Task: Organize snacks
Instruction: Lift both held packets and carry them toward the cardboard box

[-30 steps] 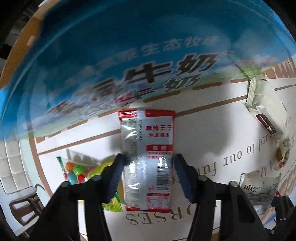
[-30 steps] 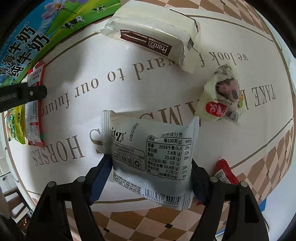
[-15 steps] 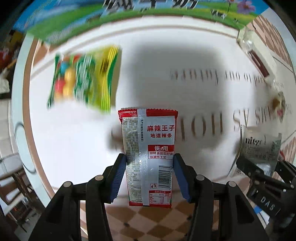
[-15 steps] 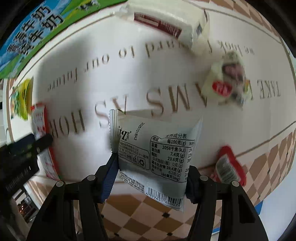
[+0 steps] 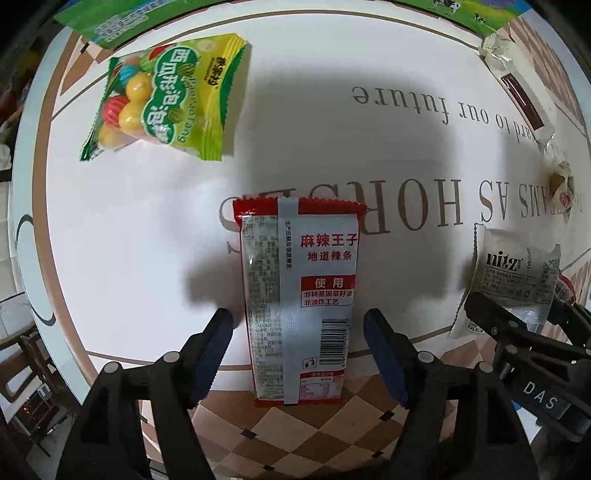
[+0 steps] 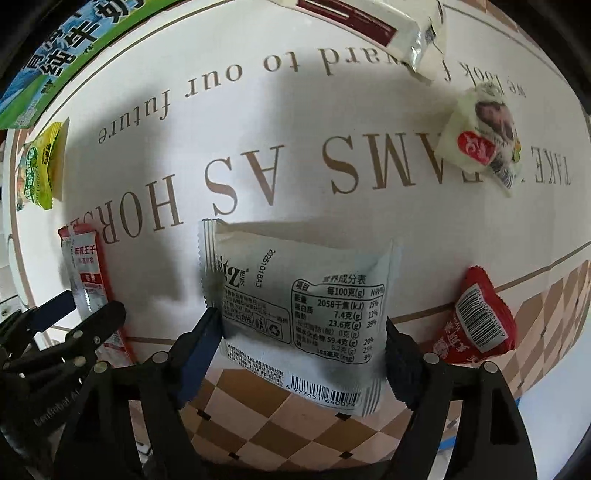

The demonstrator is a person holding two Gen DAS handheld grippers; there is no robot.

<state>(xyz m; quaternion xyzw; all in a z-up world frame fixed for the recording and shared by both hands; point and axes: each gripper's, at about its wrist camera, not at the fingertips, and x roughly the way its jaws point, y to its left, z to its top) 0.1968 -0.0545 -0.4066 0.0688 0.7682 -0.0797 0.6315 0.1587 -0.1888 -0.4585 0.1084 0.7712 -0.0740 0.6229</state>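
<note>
A red and silver spicy-strip packet (image 5: 299,295) lies flat on the white tablecloth, its near end over the checkered border. My left gripper (image 5: 297,328) straddles it with jaws opening and a clear gap on each side. A grey-white nitz packet (image 6: 303,306) lies between the fingers of my right gripper (image 6: 301,332). Those jaws are opening too, with the pads at the packet's side edges and not squeezing it. The left wrist view also shows the nitz packet (image 5: 513,273) at the right.
A green candy bag (image 5: 166,92) lies at the far left. At the far right are a white wafer packet (image 6: 369,22) and a small white wrapped snack (image 6: 480,147). A red packet (image 6: 476,325) sits near the table's edge. A blue-green milk carton (image 6: 55,55) stands at the back.
My left gripper came away from the milk carton toward the near table edge with the red packet, then let it go. My right gripper squeezed the nitz packet, then widened.
</note>
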